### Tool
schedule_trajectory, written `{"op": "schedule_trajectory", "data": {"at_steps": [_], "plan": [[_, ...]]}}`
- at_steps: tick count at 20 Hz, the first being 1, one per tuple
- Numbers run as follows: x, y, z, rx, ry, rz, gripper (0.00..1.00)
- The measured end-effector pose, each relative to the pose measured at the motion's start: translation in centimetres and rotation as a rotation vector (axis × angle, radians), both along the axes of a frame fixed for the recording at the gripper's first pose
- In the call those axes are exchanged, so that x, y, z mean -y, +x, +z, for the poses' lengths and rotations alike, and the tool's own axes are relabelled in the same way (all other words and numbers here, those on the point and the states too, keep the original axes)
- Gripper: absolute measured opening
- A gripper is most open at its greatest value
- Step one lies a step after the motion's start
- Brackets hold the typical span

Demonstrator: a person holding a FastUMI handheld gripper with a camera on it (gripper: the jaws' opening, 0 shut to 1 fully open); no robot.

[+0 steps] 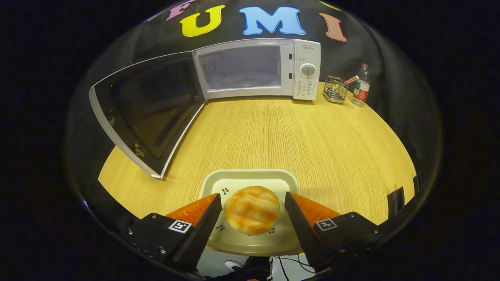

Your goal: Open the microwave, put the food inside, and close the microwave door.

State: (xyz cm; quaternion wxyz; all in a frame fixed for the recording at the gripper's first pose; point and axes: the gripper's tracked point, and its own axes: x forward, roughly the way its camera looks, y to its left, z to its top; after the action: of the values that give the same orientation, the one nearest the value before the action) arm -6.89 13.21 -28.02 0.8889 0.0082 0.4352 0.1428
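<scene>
Two fingers of the hand-held gripper [252, 210] stand wide apart around the bun [252, 210], gripping nothing; an off-centre squeeze could roll it off the plate [218, 183].

bright overhead light | sharp focus | strong fisheye bending at edges

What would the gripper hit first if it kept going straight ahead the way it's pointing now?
Probably the bun, which lies on the plate between the open gripper fingers; if it passes above that, bare table, then the open microwave.
</scene>
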Motion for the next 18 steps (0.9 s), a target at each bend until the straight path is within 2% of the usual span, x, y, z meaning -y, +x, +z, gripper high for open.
{"op": "schedule_trajectory", "data": {"at_steps": [4, 5, 8, 10, 11, 18], "plan": [[-0.3, -0.4, -0.5, -0.025, -0.018, 0.01, 0.98], [-0.2, -0.3, -0.6, -0.031, -0.023, 0.008, 0.92], [-0.3, -0.3, -0.8, -0.04, -0.034, 0.015, 0.87], [-0.1, -0.3, -0.9, -0.051, -0.031, 0.009, 0.76], [0.0, 0.0, -0.8, -0.052, -0.014, -0.014, 0.61], [-0.2, 1.0, 1.4, -0.067, 0.131, -0.06, 0.59]]}}
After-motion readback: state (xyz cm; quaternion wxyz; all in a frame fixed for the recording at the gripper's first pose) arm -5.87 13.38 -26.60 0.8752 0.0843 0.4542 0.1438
